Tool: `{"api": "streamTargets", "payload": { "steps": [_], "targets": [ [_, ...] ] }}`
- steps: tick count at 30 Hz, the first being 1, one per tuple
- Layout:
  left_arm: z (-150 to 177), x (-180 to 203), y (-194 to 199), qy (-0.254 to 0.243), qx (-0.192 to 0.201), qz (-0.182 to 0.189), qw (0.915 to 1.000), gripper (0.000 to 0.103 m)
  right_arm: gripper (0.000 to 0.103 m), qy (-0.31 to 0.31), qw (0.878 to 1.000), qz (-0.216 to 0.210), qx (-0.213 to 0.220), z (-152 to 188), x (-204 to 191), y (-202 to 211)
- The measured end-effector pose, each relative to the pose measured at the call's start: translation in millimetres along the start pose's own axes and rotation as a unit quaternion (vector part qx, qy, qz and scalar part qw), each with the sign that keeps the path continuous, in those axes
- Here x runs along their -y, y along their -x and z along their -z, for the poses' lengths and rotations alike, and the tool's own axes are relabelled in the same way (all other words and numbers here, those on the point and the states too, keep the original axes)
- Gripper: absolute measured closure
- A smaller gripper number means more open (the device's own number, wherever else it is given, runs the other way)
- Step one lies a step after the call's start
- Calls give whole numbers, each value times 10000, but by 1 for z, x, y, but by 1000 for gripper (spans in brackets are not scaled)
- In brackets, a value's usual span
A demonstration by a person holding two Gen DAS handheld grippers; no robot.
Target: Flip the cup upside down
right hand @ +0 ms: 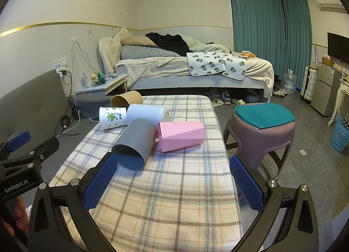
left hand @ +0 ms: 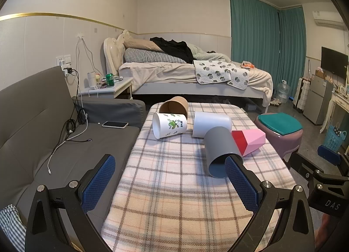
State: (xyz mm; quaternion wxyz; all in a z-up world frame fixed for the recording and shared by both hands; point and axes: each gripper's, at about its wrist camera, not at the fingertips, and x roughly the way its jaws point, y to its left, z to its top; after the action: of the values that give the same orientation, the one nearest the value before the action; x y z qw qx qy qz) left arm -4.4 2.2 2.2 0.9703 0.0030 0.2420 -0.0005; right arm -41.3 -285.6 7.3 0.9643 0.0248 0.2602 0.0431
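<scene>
Several cups lie on their sides on a plaid-covered table (left hand: 174,186) (right hand: 174,186). A grey cup (left hand: 220,151) (right hand: 135,142) is nearest, mouth toward me. Behind it lie a pink faceted cup (left hand: 250,140) (right hand: 181,135), a plain white cup (left hand: 211,124) (right hand: 148,114), a white cup with a green print (left hand: 169,125) (right hand: 112,117) and a brown paper cup (left hand: 174,105) (right hand: 126,99). My left gripper (left hand: 170,164) is open and empty, short of the cups. My right gripper (right hand: 172,164) is open and empty, its left finger close to the grey cup's rim.
A grey sofa (left hand: 43,132) with a phone (left hand: 115,124) and cables runs along the table's left. A purple stool with a teal cushion (right hand: 261,125) (left hand: 279,127) stands right of the table. A bed (right hand: 196,70) and nightstand (right hand: 102,86) are behind.
</scene>
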Motion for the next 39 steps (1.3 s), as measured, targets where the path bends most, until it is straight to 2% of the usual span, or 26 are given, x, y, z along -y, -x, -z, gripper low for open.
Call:
{"api": "streamTargets", "payload": {
  "steps": [18, 21, 29, 39],
  "targets": [
    [-5, -4, -5, 24, -51, -61, 10000, 0, 0, -116, 9999, -22, -53, -2, -7, 2],
    [-12, -9, -6, 83, -158, 24, 9998, 0, 0, -138, 9997, -125, -183, -9, -12, -3],
    [-28, -35, -20, 353, -519, -172, 9979, 0, 0, -28, 9977, -260, -633, -33, -33, -25],
    [-21, -56, -44, 343, -834, -466, 9948, 0, 0, 86, 9875, -421, -1518, -42, -66, -104]
  ]
}}
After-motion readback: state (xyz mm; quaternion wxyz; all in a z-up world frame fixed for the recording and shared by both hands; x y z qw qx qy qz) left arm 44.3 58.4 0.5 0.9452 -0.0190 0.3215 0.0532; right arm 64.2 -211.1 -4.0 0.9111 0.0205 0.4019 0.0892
